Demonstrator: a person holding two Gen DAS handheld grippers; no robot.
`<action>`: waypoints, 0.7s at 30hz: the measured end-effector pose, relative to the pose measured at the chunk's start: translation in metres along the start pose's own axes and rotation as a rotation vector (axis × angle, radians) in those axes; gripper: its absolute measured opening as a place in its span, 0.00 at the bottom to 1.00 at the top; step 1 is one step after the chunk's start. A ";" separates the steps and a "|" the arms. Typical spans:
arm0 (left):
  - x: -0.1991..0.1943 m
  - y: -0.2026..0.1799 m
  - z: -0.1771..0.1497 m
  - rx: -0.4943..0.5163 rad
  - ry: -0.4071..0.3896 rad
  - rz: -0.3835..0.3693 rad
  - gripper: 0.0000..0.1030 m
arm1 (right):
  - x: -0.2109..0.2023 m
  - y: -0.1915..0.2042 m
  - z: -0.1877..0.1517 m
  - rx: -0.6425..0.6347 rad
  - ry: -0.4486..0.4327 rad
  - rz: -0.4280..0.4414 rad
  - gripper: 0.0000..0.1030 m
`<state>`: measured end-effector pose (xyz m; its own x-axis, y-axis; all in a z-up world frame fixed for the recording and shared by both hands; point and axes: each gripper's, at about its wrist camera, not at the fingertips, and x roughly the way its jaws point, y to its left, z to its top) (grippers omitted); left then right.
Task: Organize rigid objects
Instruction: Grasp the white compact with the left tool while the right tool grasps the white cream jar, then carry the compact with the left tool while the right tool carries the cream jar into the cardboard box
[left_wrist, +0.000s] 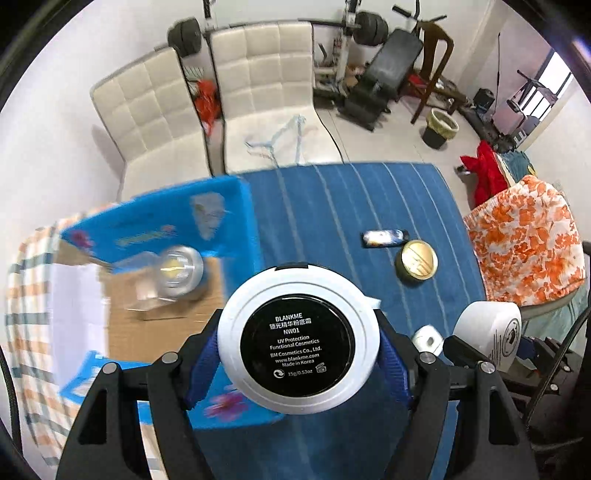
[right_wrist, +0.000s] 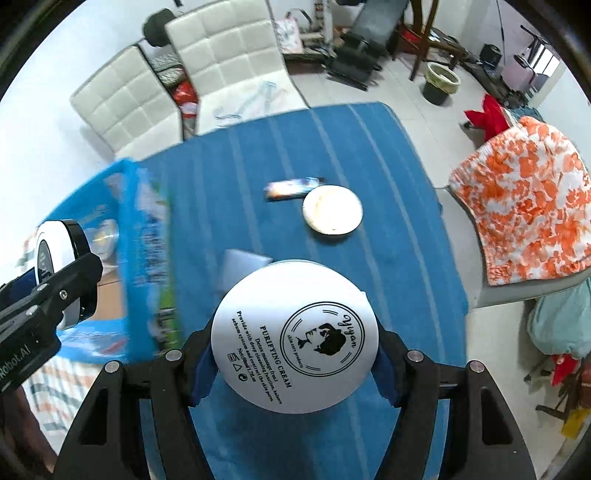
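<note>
Nearest, the left hand-held gripper (left_wrist: 298, 354) is clamped on a white cushion compact (left_wrist: 298, 341), its black BLANKME label facing the camera, held above the near edge of the blue cardboard box (left_wrist: 221, 221). The right hand-held gripper (right_wrist: 294, 360) grips a white purifying cream jar (right_wrist: 294, 341) over the blue striped surface (right_wrist: 369, 147). Inside the box lies a blurred silver-lidded jar (left_wrist: 179, 271). Farther right on the surface sit a gold-lidded jar (left_wrist: 417, 262) and, just beyond it, a small dark tube (left_wrist: 384, 238). Two white chairs (left_wrist: 207, 96) stand at the far side.
</note>
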<state>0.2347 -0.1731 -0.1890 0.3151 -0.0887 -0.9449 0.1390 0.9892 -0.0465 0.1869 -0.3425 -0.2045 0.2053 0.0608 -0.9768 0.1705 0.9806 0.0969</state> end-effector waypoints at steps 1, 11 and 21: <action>-0.010 0.010 -0.003 -0.007 -0.015 0.004 0.71 | -0.007 0.010 -0.003 -0.007 -0.009 0.006 0.69; -0.070 0.101 -0.030 -0.102 -0.102 0.060 0.71 | -0.061 0.131 -0.032 -0.167 -0.120 0.030 0.69; -0.093 0.169 -0.050 -0.181 -0.135 0.097 0.71 | -0.071 0.197 -0.043 -0.226 -0.139 0.074 0.69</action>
<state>0.1817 0.0083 -0.1249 0.4432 0.0052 -0.8964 -0.0649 0.9975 -0.0263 0.1649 -0.1460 -0.1244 0.3421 0.1228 -0.9316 -0.0655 0.9921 0.1067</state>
